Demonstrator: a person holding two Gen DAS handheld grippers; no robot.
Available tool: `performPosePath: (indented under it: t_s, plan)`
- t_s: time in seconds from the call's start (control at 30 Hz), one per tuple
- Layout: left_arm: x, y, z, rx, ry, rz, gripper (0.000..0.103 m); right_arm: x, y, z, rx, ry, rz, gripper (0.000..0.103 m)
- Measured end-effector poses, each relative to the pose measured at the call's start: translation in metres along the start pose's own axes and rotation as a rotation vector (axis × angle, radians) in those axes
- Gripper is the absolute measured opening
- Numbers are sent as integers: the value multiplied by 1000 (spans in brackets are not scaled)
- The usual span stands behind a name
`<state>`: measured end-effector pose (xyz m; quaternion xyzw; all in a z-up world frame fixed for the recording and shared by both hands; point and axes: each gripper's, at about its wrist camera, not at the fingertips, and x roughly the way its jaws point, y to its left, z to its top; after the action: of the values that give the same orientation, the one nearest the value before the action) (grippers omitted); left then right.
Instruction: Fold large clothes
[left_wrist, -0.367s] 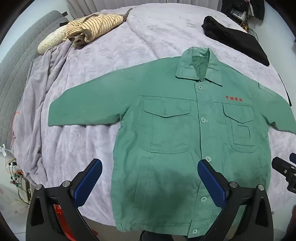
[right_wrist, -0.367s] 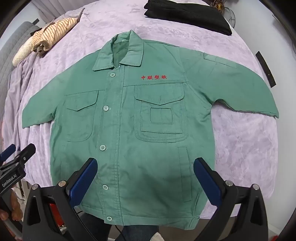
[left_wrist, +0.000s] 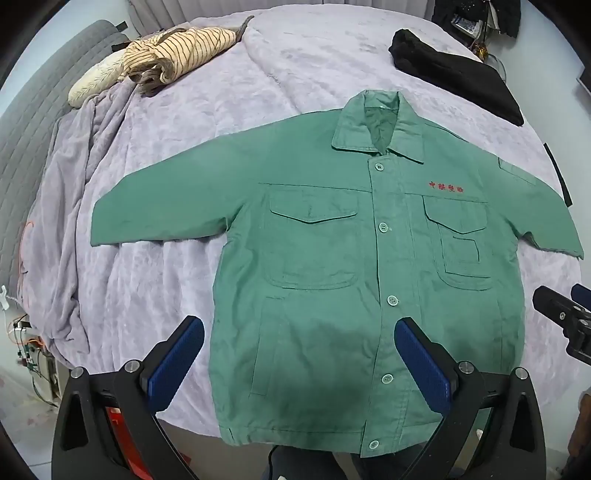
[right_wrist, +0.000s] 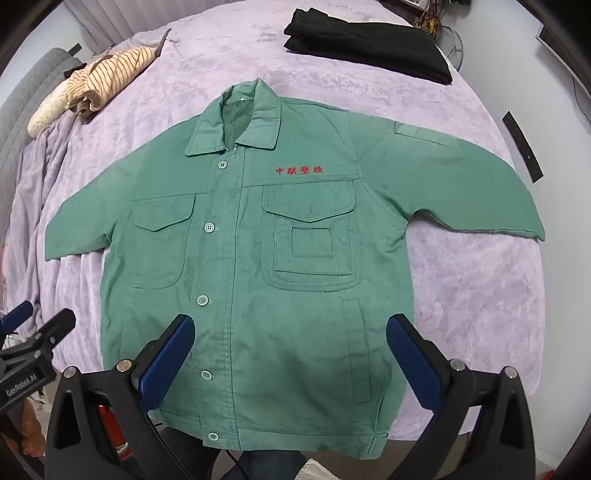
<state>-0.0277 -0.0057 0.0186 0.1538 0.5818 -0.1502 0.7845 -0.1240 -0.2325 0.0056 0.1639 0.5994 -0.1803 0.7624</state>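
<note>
While you held both tools above the bed (left_wrist: 295, 74), the green jacket (left_wrist: 332, 277) lay flat and buttoned on its purple blanket, collar pointing away from you, hem at the near edge, sleeves spread sideways. Your left hand-held gripper (left_wrist: 299, 350) and right hand-held gripper (right_wrist: 291, 347) were released, grasping nothing. A striped garment (left_wrist: 184, 51) and folded black clothes (right_wrist: 369, 44) lay well beyond.

A big bed with a soft purple blanket (right_wrist: 461, 295) holds a green jacket (right_wrist: 258, 295) lying flat, front up. A stripy top (right_wrist: 110, 70) and folded black clothes (right_wrist: 369, 44) lie near the far edge.
</note>
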Motion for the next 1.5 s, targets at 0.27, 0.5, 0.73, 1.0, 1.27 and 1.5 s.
performPosePath:
  t_s: [0.27,0.5,0.73,1.0,1.27,1.5]
  plan:
    - [-4,-2,6,-12,-18,-1,103,-12,1,4,-35,-47,-19,103]
    - [-9,-12,10,7,-33,8,103,-16,-2,5,-36,-58,-13,103]
    - [-11,-13,8,1,-34,13,103,-16,-1,6,-35,-57,-13,103]
    - [-13,-11,6,-7,-39,14,103,-16,-1,5,-35,-59,-13,103]
    - [-13,-10,5,-9,-39,15,103,-16,-1,5,-34,-57,-12,103]
    - [-13,-11,5,-8,-39,16,103,-16,-1,4,-34,-60,-13,103]
